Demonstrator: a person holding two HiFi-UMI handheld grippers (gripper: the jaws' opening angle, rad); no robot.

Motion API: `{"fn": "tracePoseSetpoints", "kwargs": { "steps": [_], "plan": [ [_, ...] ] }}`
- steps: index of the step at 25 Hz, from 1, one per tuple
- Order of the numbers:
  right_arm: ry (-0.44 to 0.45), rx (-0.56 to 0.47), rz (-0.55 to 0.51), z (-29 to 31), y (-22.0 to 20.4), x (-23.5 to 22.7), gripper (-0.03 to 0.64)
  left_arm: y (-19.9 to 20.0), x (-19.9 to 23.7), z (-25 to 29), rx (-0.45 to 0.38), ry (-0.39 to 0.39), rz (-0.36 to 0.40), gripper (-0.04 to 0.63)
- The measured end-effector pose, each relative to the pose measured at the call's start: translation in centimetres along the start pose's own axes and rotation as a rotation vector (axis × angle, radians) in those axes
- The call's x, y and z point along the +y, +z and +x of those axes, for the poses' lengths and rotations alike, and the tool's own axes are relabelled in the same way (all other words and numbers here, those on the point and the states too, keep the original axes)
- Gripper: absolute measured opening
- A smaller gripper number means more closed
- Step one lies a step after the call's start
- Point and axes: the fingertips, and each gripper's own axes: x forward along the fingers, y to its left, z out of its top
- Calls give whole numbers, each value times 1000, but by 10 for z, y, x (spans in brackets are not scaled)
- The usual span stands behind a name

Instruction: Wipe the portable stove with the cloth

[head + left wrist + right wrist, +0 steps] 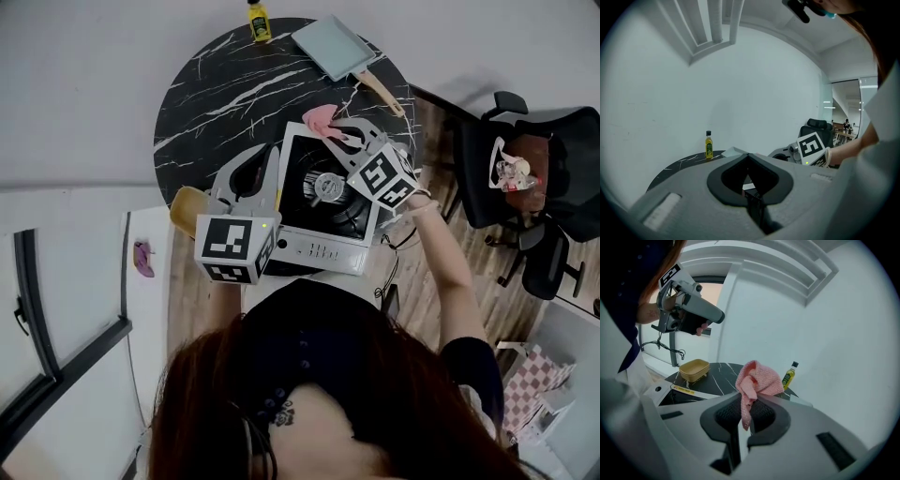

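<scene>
The right gripper (750, 397) has its fingers clenched on the pink cloth (758, 378), pinching it near the middle, so that a bunched wad stands out past the tips and one tail hangs down between them. Held that way, the wad looks ready to serve as a wiping pad while the hard fingers keep off the metal. In the head view the cloth sits over the far edge of the portable stove (323, 194). Whether it touches the top cannot be told, though the right gripper view suggests it is raised a little. The stove stands at the near side of the round black counter (220, 80), close in front of the person, probably so both tools reach across it. The left gripper (748, 156) hovers by the stove's left edge with fingers closed together on nothing, perhaps placed to steady the body. The yellow bottle (259, 21), pale pan (333, 47) and tan bowl (186, 208) sit off to the sides, clear of the stove.
</scene>
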Motion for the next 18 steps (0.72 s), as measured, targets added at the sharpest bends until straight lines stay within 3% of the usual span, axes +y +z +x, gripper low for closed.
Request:
{"fn": "tracePoseSetpoints", "kwargs": {
  "steps": [18],
  "plan": [
    [239, 123, -78, 62, -39, 15, 38, -24, -3, 4, 67, -2, -11, 12]
  ]
}}
